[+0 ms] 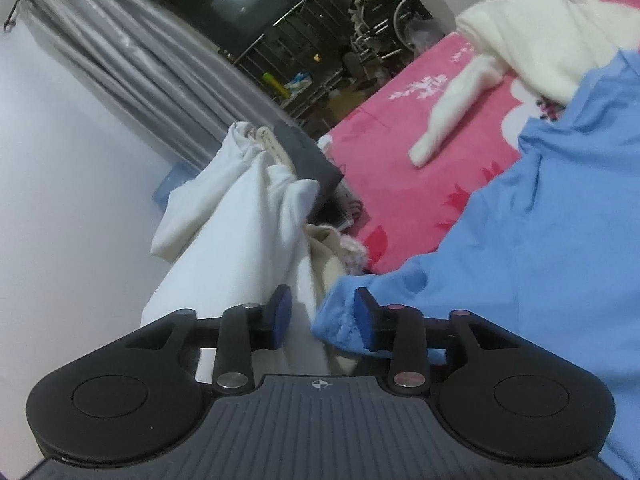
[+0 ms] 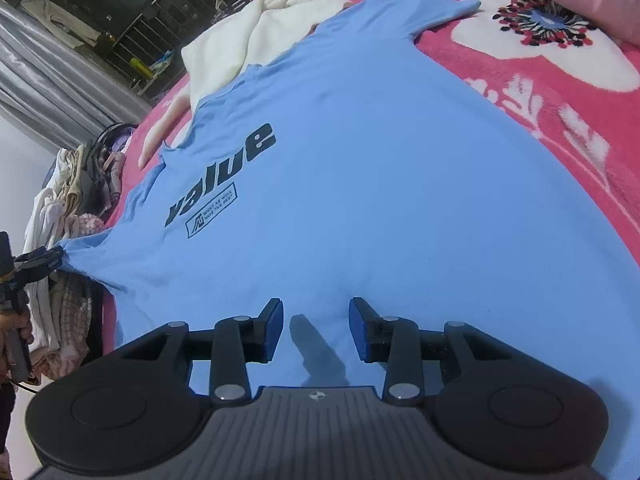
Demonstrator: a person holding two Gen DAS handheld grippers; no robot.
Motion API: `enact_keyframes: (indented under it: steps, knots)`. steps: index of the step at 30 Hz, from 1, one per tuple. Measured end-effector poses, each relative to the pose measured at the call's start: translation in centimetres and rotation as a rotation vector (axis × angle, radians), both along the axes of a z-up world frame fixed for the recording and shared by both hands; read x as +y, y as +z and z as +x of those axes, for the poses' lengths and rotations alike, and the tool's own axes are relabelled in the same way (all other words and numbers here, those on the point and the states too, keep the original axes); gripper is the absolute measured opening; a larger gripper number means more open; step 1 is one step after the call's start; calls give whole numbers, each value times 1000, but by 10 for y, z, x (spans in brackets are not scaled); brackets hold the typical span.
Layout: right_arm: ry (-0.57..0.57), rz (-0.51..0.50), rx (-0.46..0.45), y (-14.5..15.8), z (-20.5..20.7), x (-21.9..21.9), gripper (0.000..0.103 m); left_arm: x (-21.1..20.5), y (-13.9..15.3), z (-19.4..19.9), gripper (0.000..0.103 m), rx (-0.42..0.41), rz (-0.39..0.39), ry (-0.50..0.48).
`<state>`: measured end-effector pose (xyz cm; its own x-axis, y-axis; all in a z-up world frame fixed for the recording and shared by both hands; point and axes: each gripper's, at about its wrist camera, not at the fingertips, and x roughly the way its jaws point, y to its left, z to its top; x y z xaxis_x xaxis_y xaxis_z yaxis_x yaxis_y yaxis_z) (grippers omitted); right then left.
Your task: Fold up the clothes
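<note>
Now blue T-shirt (image 2: 360, 184) under right hand-held gripper (image 2: 316, 330).

Clothes pile (image 1: 240, 208) crowds bed edge, pink blanket (image 1: 400, 168) open

"value" in large dark letters on the blue T-shirt (image 2: 360, 184), small boxed print beneath illegible

My left wrist camera looks close along the bed (image 1: 400, 184) edge; my right looks down nearby; both share the blue shirt (image 2: 360, 184).
</note>
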<state>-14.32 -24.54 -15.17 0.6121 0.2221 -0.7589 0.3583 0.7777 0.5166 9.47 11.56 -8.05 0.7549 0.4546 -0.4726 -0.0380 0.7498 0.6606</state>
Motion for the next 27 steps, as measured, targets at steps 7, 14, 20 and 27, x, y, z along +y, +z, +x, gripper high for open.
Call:
enact_keyframes:
  steps: [7, 14, 20, 27]
  knots:
    - [21, -23, 4, 1, 2, 3, 43, -5, 55, -5, 56, -76, -414, -44]
    - [63, -107, -39, 32, 21, -5, 43, -56, 8, 69, 57, 3, -557, -170]
    - [198, -304, -184, 80, 114, -39, 43, -69, -32, 109, 57, 55, -554, -143]
    - [363, -327, -186, 58, 266, -56, 43, -55, -60, 114, 57, 19, -537, 33]
